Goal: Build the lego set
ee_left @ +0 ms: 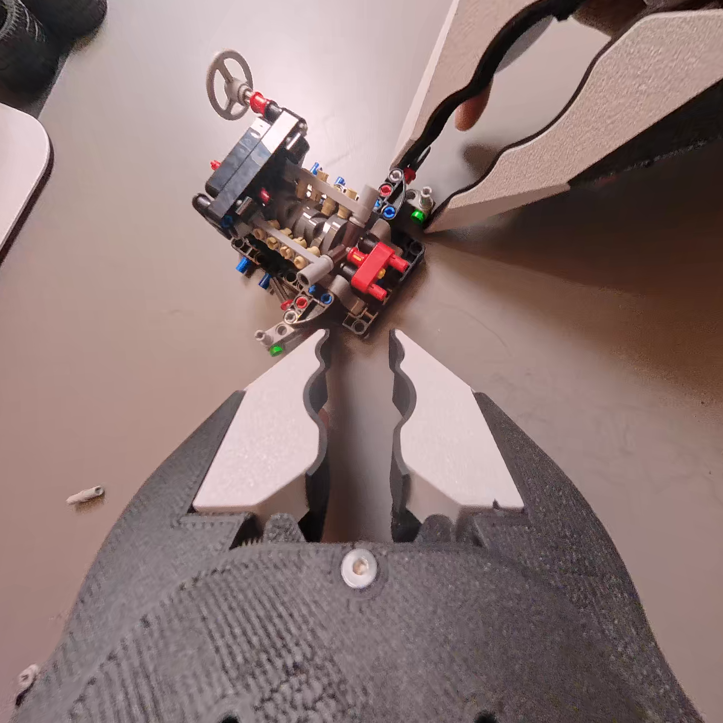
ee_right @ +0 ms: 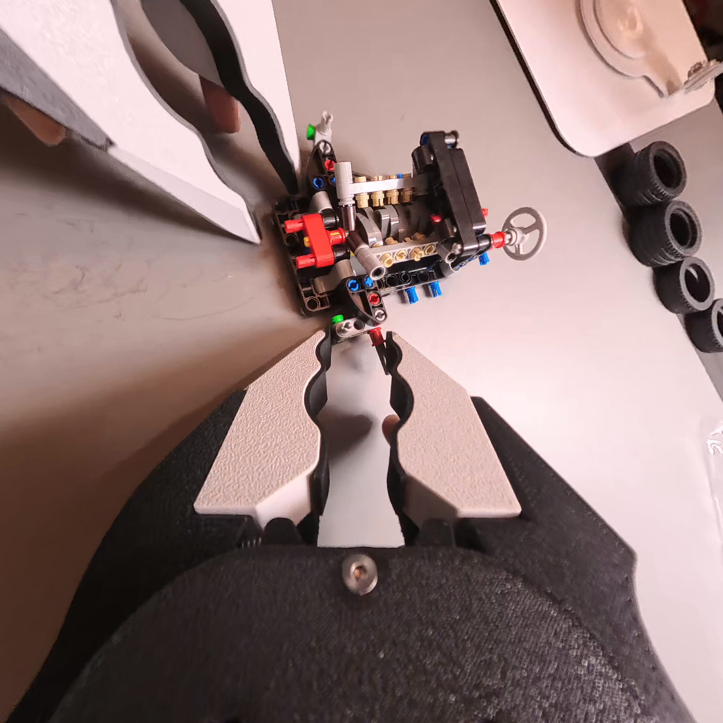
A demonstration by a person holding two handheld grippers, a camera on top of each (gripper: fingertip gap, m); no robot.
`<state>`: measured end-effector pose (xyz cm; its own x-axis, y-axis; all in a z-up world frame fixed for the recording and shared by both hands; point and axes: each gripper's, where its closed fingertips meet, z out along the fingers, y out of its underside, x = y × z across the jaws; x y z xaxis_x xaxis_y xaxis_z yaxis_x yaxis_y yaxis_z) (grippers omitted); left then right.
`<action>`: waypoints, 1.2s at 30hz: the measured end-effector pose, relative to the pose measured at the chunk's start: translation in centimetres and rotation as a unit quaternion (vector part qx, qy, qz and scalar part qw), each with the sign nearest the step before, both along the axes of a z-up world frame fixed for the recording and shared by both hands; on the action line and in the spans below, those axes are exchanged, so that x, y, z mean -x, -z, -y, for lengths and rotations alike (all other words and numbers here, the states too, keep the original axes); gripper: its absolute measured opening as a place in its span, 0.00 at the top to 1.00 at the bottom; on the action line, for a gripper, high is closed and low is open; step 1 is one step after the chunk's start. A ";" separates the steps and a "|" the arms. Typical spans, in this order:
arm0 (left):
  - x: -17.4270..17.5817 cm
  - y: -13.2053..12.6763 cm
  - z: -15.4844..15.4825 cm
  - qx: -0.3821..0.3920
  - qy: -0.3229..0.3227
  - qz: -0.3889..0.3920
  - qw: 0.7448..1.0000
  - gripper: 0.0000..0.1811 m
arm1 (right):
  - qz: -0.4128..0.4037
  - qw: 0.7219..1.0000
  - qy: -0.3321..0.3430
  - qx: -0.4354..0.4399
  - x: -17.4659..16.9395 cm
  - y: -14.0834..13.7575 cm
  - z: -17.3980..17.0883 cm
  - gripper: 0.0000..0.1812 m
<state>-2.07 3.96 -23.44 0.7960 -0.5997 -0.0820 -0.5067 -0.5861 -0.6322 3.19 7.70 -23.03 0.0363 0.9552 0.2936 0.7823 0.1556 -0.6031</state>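
The lego model [ee_left: 305, 234] lies on the brown table: a black frame, tan pins, grey gears, a red connector [ee_left: 371, 270] and a grey steering wheel [ee_left: 229, 90]. My left gripper [ee_left: 359, 336] is open and empty, its tips just short of the model's near corner. My right gripper [ee_right: 358, 334] is open. Its tips straddle a small grey connector with a green pin [ee_right: 344, 324] and a red pin [ee_right: 375, 334] at the model's [ee_right: 383, 227] side. The right gripper also shows in the left wrist view [ee_left: 410, 197], and the left gripper in the right wrist view [ee_right: 274, 213].
Several black tyres [ee_right: 680, 231] lie in a row at the right, beside a white tray [ee_right: 587, 98]. A loose grey pin [ee_left: 84, 495] lies on the table at the left. A white tray corner [ee_left: 19, 156] and dark tyres [ee_left: 31, 39] sit far left.
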 end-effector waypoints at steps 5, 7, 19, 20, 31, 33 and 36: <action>2.6 -0.8 1.0 0.004 0.025 -0.011 1.000 0.85 | 0.001 0.999 -0.052 0.001 -0.4 -0.4 0.4 0.77; 4.2 -1.3 0.8 -0.009 0.022 -0.005 1.000 0.86 | -0.015 0.997 -0.077 0.000 -0.3 -1.3 0.6 0.75; 3.6 -0.1 -2.6 -0.054 0.041 0.006 0.998 0.93 | -0.024 0.993 -0.104 0.042 1.7 -0.7 1.0 0.80; 3.7 0.0 -2.7 -0.051 0.023 -0.005 0.998 0.93 | -0.028 0.994 -0.099 0.044 1.7 -0.7 1.0 0.80; 0.8 -0.3 -0.6 0.006 -0.067 0.019 0.998 0.92 | -0.037 0.997 -0.056 0.037 1.2 -0.7 1.0 0.86; 2.4 -0.6 -0.7 0.005 -0.066 0.005 0.998 0.89 | -0.034 0.997 -0.062 0.028 1.0 -0.8 0.9 0.86; 3.8 -1.8 -1.1 -0.023 -0.020 0.026 0.999 0.88 | -0.037 0.997 -0.069 0.028 0.9 -1.1 0.9 0.86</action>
